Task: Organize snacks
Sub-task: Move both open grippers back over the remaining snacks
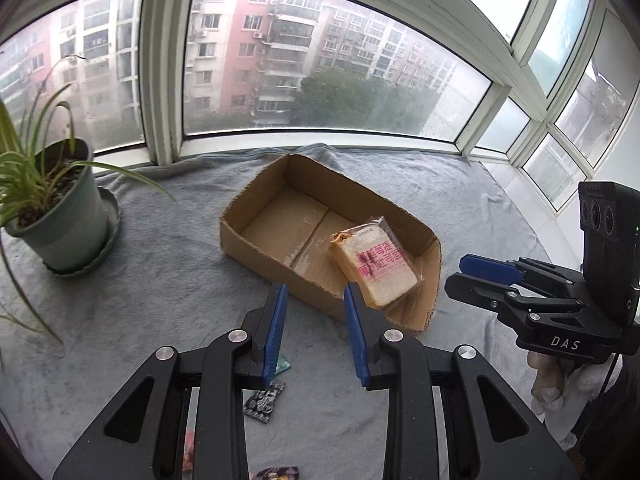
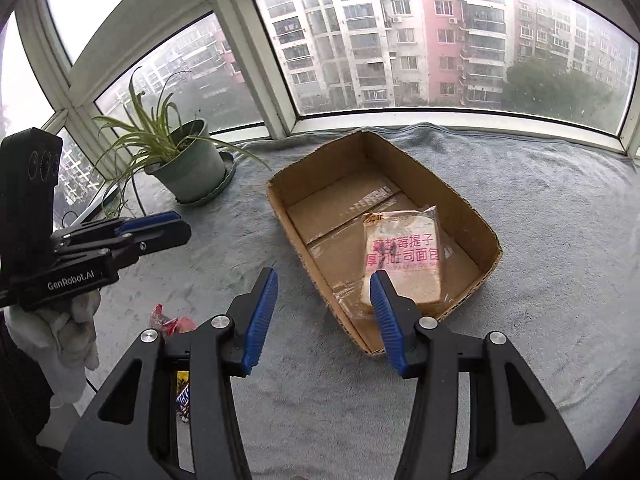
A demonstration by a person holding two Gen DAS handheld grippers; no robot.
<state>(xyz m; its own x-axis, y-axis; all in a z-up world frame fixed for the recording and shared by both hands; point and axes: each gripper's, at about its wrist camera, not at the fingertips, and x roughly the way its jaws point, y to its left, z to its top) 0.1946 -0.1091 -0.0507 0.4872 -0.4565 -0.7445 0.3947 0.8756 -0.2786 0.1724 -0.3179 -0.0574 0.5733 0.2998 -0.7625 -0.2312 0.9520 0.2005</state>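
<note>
An open cardboard box (image 1: 256, 208) (image 2: 472, 208) sits on a grey towel by the window. A wrapped slice of toast bread with pink lettering (image 1: 374, 266) (image 2: 404, 258) lies inside at its near right corner. My left gripper (image 1: 316, 332) is open and empty, hovering just in front of the box. My right gripper (image 2: 324, 316) is open and empty, near the box's front edge; it also shows in the left wrist view (image 1: 490, 276). Loose snack packets lie under the grippers: a dark patterned one (image 1: 266, 402), a red one (image 2: 170, 322) and a Snickers bar (image 2: 183, 398).
A potted spider plant (image 1: 60, 208) (image 2: 188, 160) on a saucer stands left of the box. Window frames (image 1: 320, 140) run along the far edge of the grey towel (image 1: 160, 280) (image 2: 560, 280). A white-gloved hand (image 2: 76, 324) holds the left gripper (image 2: 154, 226).
</note>
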